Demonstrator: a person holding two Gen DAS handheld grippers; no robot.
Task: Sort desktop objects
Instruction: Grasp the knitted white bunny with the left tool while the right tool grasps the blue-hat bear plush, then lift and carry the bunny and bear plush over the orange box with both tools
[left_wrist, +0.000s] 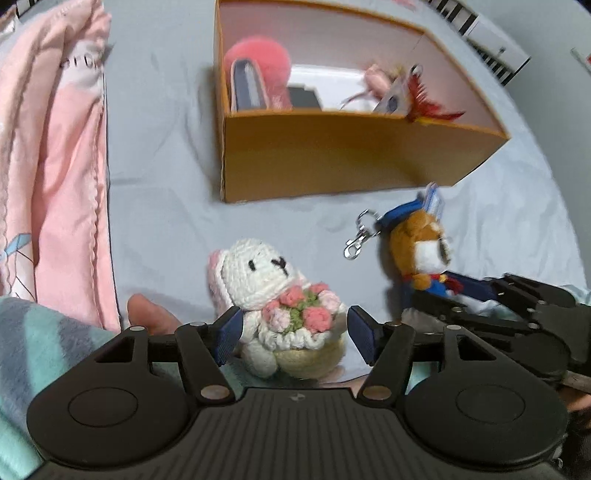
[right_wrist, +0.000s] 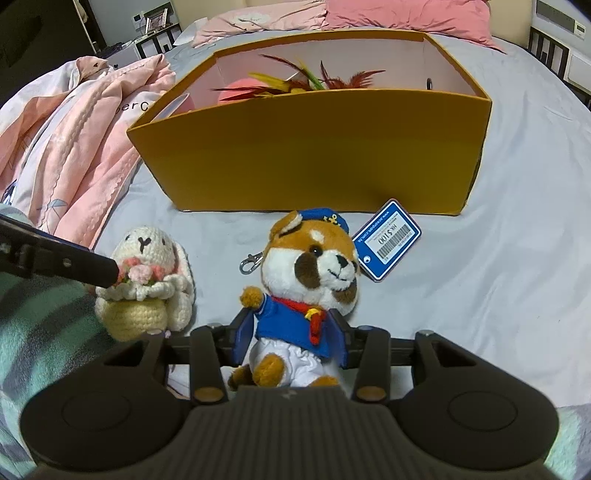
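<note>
A white crochet bunny (left_wrist: 269, 291) holding pink flowers sits on the grey sheet between the blue pads of my left gripper (left_wrist: 293, 332), whose jaws stand open around its body with a gap on each side. The bunny also shows in the right wrist view (right_wrist: 147, 280). A brown plush dog (right_wrist: 314, 280) in a blue sailor suit sits between the jaws of my right gripper (right_wrist: 290, 341), which are shut against its torso. The dog (left_wrist: 421, 247) shows right of the bunny in the left wrist view. An orange box (right_wrist: 314, 147) stands behind both toys.
The orange box (left_wrist: 332, 162) holds a pink fluffy thing (left_wrist: 258, 62), a dark case, feathers (left_wrist: 424, 99) and small items. A pink quilt (left_wrist: 55, 147) lies bunched at the left. A blue price tag (right_wrist: 388, 240) hangs from the dog. A metal clip (left_wrist: 356, 240) sticks out beside its cap.
</note>
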